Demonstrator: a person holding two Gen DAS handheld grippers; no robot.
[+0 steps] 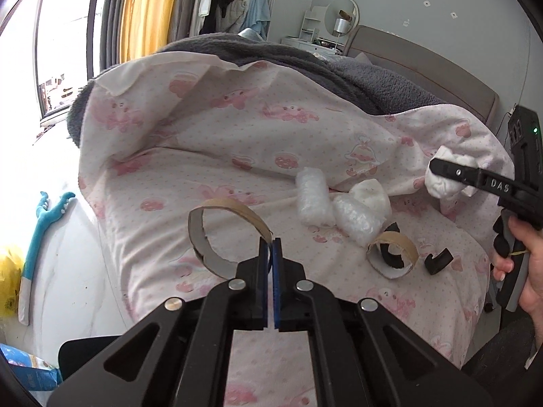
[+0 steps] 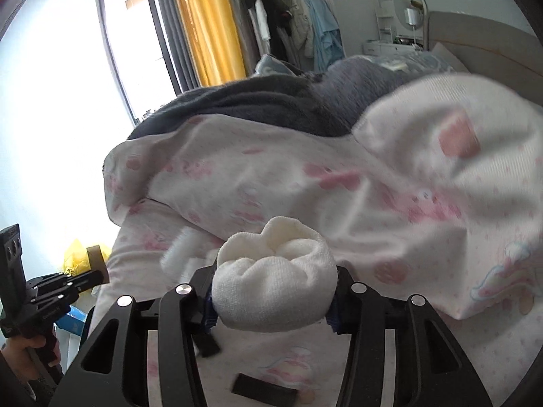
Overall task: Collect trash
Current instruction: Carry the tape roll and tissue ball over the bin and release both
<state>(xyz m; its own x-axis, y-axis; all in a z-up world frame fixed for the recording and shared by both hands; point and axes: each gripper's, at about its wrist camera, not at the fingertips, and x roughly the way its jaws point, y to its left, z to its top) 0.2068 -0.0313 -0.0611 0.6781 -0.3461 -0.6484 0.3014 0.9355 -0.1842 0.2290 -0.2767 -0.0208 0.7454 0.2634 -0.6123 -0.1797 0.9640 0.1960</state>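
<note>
My left gripper (image 1: 272, 247) is shut on a curled brown cardboard strip (image 1: 217, 224) and holds it above the pink-patterned bed sheet (image 1: 203, 156). My right gripper (image 2: 275, 291) is shut on a white wadded tissue (image 2: 275, 285); it also shows at the right of the left wrist view (image 1: 444, 178), raised over the bed. On the sheet lie two bubble-wrap rolls (image 1: 314, 196) (image 1: 356, 218), a white wad (image 1: 371, 193), a second cardboard curl (image 1: 393, 254) and a small black piece (image 1: 438, 262). A black flat piece (image 2: 264, 391) lies under my right gripper.
A grey blanket (image 1: 271, 54) is piled at the back of the bed. A yellow bag (image 1: 8, 278) and a blue toy (image 1: 44, 224) lie on the white floor at left. A window, yellow curtain (image 1: 146, 10) and hanging clothes stand behind.
</note>
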